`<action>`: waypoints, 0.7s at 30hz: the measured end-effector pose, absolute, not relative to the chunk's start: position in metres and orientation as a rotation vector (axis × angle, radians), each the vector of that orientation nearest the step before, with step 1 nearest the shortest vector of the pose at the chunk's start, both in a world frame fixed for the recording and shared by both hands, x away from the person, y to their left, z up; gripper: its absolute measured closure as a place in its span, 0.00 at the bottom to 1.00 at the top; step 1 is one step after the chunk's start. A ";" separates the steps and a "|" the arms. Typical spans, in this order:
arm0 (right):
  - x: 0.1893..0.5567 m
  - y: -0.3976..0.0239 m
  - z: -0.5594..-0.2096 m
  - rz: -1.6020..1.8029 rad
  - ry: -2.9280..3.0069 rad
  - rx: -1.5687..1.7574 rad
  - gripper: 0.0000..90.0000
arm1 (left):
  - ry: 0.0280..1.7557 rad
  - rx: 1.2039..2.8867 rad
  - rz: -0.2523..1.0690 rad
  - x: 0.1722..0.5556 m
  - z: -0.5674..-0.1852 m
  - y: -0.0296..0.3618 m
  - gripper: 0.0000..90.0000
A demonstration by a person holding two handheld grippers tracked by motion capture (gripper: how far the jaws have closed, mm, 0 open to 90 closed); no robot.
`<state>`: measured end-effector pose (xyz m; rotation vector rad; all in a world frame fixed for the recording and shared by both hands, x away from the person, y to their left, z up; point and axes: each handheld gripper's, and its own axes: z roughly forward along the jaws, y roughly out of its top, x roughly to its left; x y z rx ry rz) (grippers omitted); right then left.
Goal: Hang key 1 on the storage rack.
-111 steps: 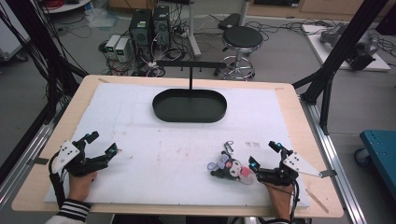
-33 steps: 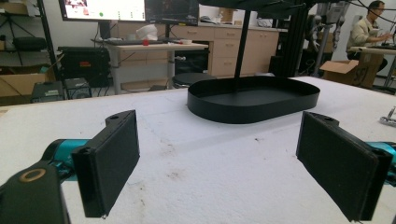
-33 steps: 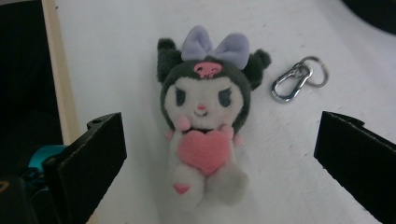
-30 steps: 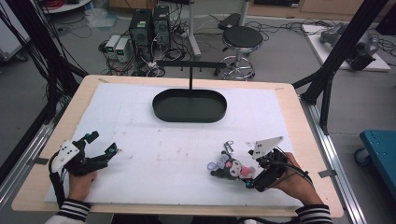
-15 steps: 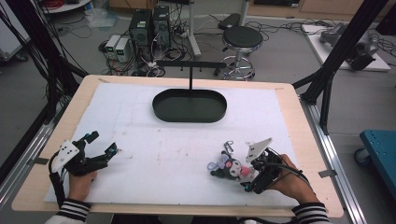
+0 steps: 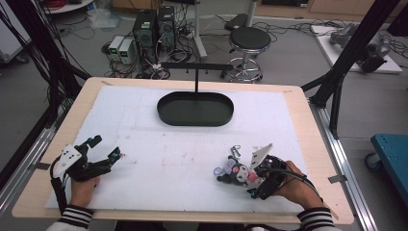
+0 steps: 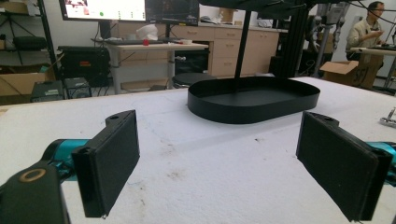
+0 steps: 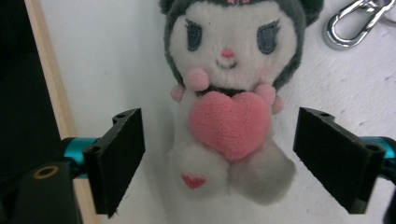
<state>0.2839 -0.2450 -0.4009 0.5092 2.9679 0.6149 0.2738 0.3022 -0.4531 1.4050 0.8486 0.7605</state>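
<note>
A small plush toy (image 6: 235,173) with a dark hood, white face and pink heart (image 8: 229,116) lies on its back on the white mat near the front right. My right gripper (image 6: 251,183) points at it from the right. Its jaws have just been closing and stand either side of the toy's body (image 8: 226,158), with a gap between each pad and the plush. A silver clip (image 6: 235,150) lies just beyond the toy's head (image 8: 352,21). My left gripper (image 6: 107,147) rests open at the front left, nothing between its pads (image 7: 217,163).
A black oval tray (image 6: 163,113) with an upright post and crossbar (image 6: 196,65) stands at the back middle of the mat (image 7: 252,105). The wooden table edge (image 8: 51,84) runs close beside the right gripper's left jaw.
The right hand has shifted left onto the toy and turned its gripper, so the jaws now straddle the plush. The left gripper has stayed where it was.
</note>
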 end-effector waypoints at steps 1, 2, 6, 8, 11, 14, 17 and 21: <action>0.284 -0.244 -0.402 0.606 2.972 0.502 0.21 | 0.848 1.406 0.761 0.274 -0.453 0.302 0.15; 0.284 -0.244 -0.402 0.596 2.971 0.502 0.22 | 0.848 1.405 0.761 0.274 -0.453 0.302 0.15; 0.285 -0.243 -0.403 0.568 2.977 0.497 0.32 | 0.848 1.405 0.760 0.274 -0.453 0.302 0.15; 0.285 -0.243 -0.403 0.556 2.978 0.497 0.37 | 0.848 1.405 0.760 0.274 -0.453 0.302 0.15; 0.285 -0.244 -0.403 0.533 2.975 0.474 0.49 | 0.849 1.405 0.760 0.274 -0.453 0.302 0.15; 0.285 -0.244 -0.404 0.521 2.974 0.462 0.53 | 0.848 1.404 0.760 0.274 -0.453 0.302 0.15; 0.284 -0.243 -0.405 0.509 2.971 0.458 0.58 | 0.849 1.404 0.759 0.274 -0.453 0.302 0.15; 0.285 -0.245 -0.404 0.528 2.981 0.481 0.60 | 0.848 1.405 0.760 0.274 -0.453 0.302 0.15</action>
